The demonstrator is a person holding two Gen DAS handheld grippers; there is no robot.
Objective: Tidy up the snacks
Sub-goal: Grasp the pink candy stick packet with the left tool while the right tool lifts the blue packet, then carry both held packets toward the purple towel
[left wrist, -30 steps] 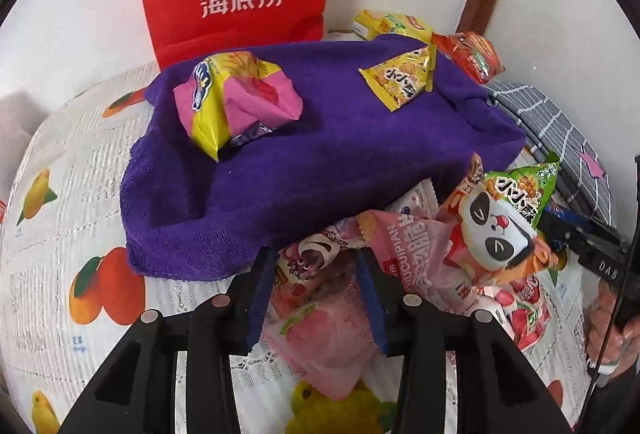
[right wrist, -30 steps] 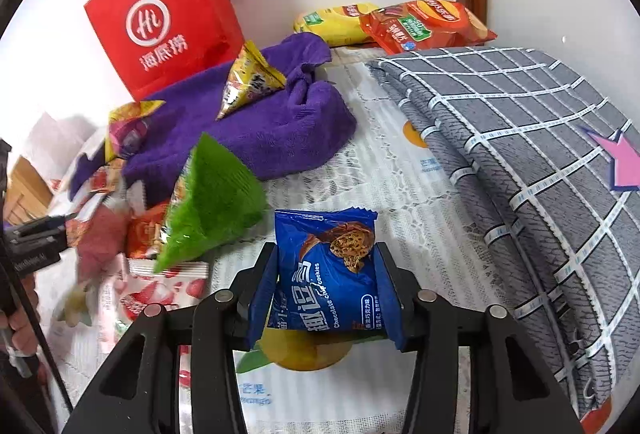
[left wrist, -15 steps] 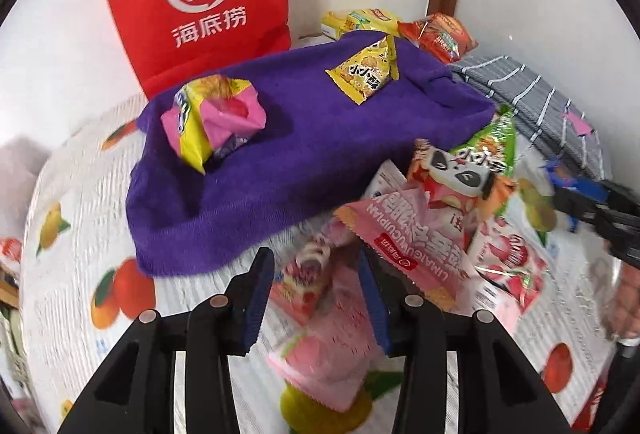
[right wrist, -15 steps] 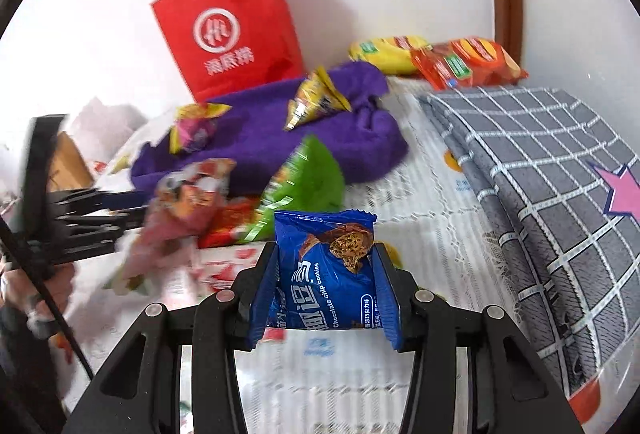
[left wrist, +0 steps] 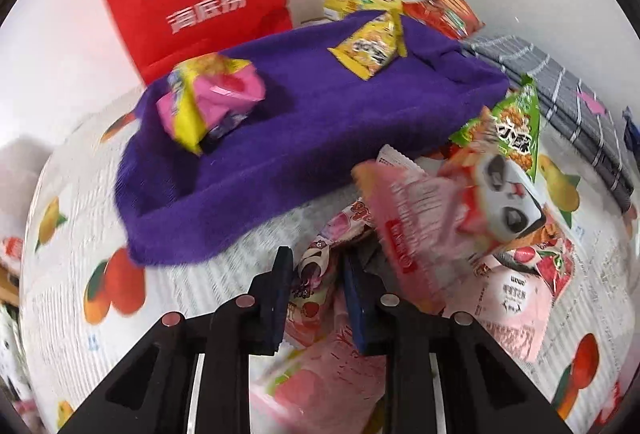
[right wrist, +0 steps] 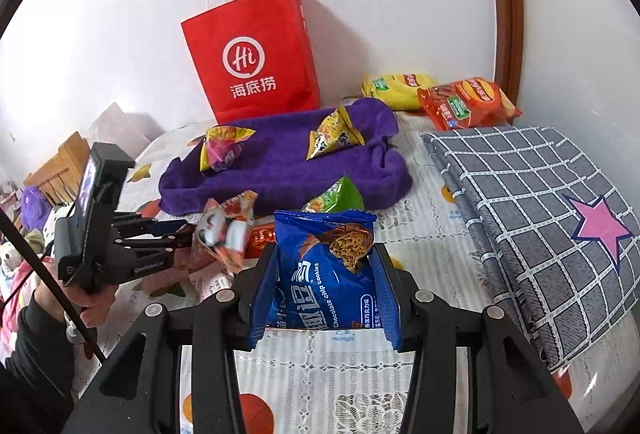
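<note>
Fingers point(right wrist: 386, 290) above seemingly fruit-print tablecloth point(right wrist: 424, 218).

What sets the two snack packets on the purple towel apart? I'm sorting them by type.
The yellow triangular packet is nearly all yellow and sits nearer the chip bags; the pink-and-yellow packet shows pink and lies at the towel's other end, looking crumpled. Both are small, rest on the purple towel, untouched by either gripper.

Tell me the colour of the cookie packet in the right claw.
Blue cookie packet, with a brown cookie picture; clearest in the right wrist view.
</note>
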